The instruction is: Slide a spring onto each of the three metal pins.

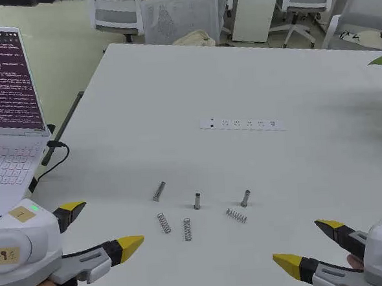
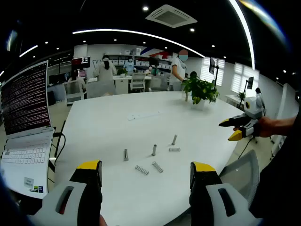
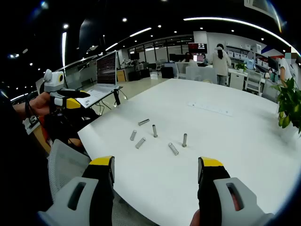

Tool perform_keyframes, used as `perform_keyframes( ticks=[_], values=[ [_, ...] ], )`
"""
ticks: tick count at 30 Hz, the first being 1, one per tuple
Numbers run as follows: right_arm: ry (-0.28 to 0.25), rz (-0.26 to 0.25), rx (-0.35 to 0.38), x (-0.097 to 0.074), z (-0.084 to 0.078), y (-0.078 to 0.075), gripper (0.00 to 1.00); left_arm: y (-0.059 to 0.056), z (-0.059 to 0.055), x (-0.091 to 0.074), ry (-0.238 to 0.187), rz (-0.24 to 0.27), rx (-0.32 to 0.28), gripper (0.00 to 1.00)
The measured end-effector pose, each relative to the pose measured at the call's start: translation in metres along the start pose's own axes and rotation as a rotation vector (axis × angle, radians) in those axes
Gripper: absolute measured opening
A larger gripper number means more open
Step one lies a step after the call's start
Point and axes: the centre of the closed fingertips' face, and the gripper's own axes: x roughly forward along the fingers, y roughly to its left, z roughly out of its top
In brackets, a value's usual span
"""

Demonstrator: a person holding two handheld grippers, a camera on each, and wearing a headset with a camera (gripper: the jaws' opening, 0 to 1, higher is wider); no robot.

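Holding my yellow-tipped left hand-held gripper (image 1: 100,225), jaws apart, over the white counter (image 1: 252,74). Three short grey metal pins (image 1: 197,201) sit mid-counter, the leftmost pin (image 1: 158,191) lying flat. Three small coiled wire springs (image 1: 187,229) lie loose just before them. My right hand-held gripper (image 1: 307,243) is spread too.

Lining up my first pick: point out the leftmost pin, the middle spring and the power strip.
Leftmost pin (image 1: 158,191), head view, middle of its shaft.
Middle spring (image 1: 187,229), head view, centre coils.
Power strip (image 1: 242,123), head view, middle of its top face.
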Motion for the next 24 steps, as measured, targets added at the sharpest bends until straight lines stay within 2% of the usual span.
perform_keyframes(
  ticks=[8, 24],
  values=[
    [0.0, -0.003, 0.004, 0.0041, 0.0011, -0.0049, 0.71, 0.0021, 0.0012, 0.0052, 0.001, 0.003, -0.003, 0.73],
    [0.004, -0.001, 0.012, 0.009, -0.0002, -0.0032, 0.71, 0.0071, 0.0026, 0.0084, 0.005, 0.002, -0.002, 0.73]
  ],
)
